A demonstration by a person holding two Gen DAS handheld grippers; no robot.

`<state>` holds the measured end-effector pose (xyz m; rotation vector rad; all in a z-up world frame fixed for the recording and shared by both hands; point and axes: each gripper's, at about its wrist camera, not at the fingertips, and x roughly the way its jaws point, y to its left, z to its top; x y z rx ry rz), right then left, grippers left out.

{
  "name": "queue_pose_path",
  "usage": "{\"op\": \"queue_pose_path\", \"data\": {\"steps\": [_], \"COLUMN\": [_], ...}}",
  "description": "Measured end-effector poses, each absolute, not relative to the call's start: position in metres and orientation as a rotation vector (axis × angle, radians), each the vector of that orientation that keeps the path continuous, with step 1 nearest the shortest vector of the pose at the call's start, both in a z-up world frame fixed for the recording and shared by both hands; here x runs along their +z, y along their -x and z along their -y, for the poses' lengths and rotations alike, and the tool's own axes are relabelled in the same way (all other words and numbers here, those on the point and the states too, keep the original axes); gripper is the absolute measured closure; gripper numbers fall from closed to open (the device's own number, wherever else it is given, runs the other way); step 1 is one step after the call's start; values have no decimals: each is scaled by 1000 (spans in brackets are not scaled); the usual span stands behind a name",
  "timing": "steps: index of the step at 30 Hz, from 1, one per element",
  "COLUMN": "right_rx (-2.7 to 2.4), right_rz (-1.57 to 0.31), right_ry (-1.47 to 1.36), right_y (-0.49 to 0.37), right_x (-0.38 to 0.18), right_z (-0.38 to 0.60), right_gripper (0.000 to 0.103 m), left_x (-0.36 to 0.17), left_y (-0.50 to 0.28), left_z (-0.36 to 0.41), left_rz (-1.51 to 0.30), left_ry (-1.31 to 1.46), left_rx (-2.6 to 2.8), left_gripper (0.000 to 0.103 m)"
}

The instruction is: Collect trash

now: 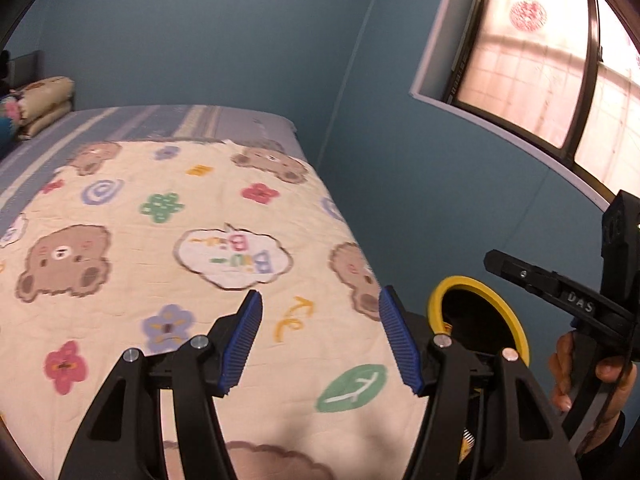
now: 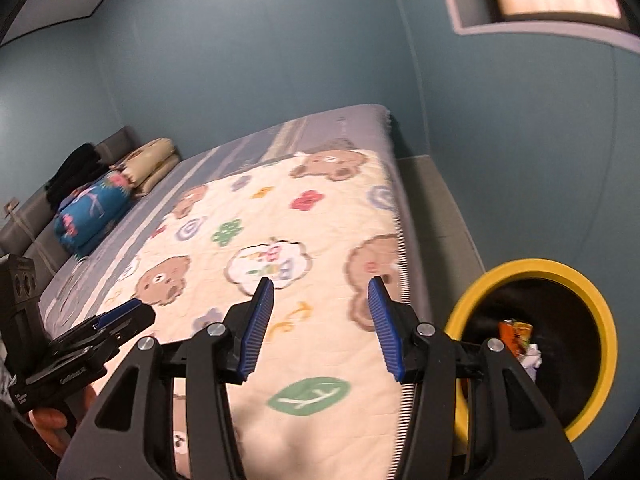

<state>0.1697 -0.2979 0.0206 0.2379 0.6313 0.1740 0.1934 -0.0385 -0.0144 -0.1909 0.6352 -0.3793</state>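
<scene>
My left gripper [image 1: 320,300] is open and empty above the bed's cream bear-print quilt [image 1: 168,264]. My right gripper [image 2: 321,289] is open and empty above the same quilt [image 2: 280,240], near its right edge. A yellow-rimmed black bin [image 2: 560,272] stands on the floor right of the bed; it holds an orange wrapper [image 2: 516,332] and white crumpled paper [image 2: 532,360]. The bin's rim [image 1: 468,282] also shows in the left wrist view behind the right finger. The right gripper shows in the left wrist view [image 1: 496,258]; the left gripper shows in the right wrist view [image 2: 138,306]. No loose trash shows on the quilt.
Folded bedding [image 2: 96,204] and a cream pillow [image 2: 152,160] lie at the head of the bed by a grey headboard [image 2: 32,216]. Blue walls [image 1: 240,40] enclose the bed. A window [image 1: 540,60] is at the upper right. A grey ledge [image 2: 440,208] runs beside the mattress.
</scene>
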Motion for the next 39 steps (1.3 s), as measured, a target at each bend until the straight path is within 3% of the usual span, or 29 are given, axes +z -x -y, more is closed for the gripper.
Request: {"op": "queue_pose_path", "data": {"steps": [6, 14, 21, 39], "right_rx": [209, 216, 170, 146], "right_rz": [-576, -487, -359, -205], "right_ry": [-190, -202, -153, -109], "right_y": [-145, -113, -78, -21], "right_x": [39, 61, 77, 71], "right_z": [260, 245, 237, 228], "right_gripper": [41, 14, 8, 8], "left_x": [-5, 15, 29, 36], "left_y": [-166, -126, -91, -20], "left_z": [-3, -29, -27, -29], "left_rz": [-564, -453, -354, -205], "left_ry": [215, 206, 158, 166], "left_rx": [-297, -248, -233, -134], "left_gripper": [36, 8, 8, 8]}}
